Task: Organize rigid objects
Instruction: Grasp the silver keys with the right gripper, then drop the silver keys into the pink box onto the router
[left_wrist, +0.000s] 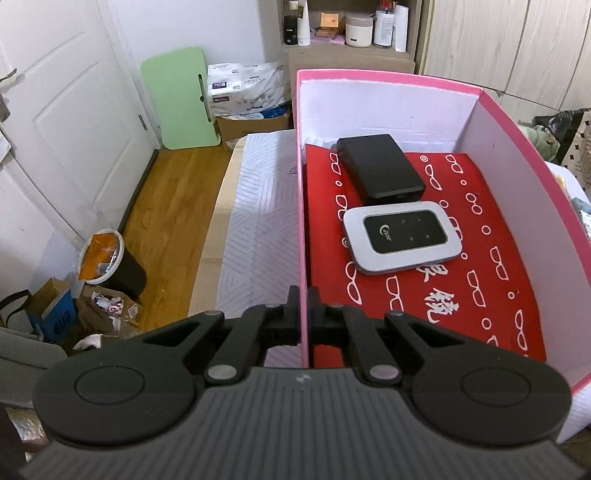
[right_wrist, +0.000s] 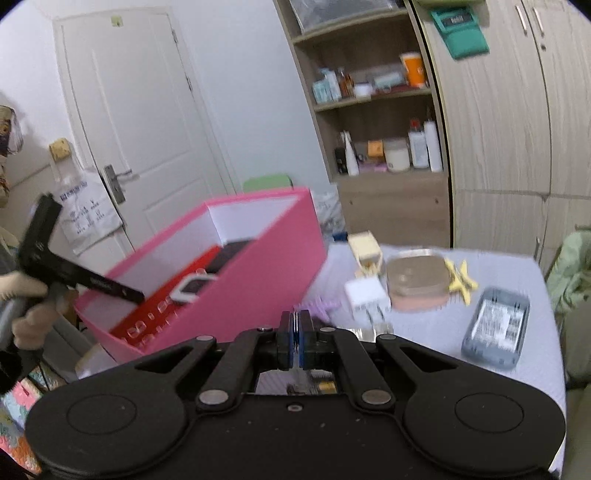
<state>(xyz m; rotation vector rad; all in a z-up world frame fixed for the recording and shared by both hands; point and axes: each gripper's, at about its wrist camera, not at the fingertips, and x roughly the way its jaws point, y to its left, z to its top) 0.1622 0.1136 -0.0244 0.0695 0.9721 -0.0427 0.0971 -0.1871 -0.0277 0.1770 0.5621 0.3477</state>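
Observation:
A pink box (left_wrist: 391, 79) with a red patterned lining holds a black flat device (left_wrist: 380, 168) and a white pocket router (left_wrist: 402, 236). My left gripper (left_wrist: 303, 317) is shut on the box's left wall near its front corner. In the right wrist view the same pink box (right_wrist: 258, 280) looks tilted, and a hand holds the left gripper (right_wrist: 138, 295) on its rim. My right gripper (right_wrist: 295, 332) hovers above the table, shut on a thin pale flat object seen edge-on; I cannot tell what it is.
On the white-covered table (right_wrist: 436, 332) lie a white charger plug (right_wrist: 365, 295), a round tan tin (right_wrist: 417, 280), a yellow star clip (right_wrist: 460, 280), a grey labelled device (right_wrist: 496, 328) and a purple clip (right_wrist: 317, 306). Shelves and a wardrobe stand behind; a bin (left_wrist: 110, 262) is on the floor at left.

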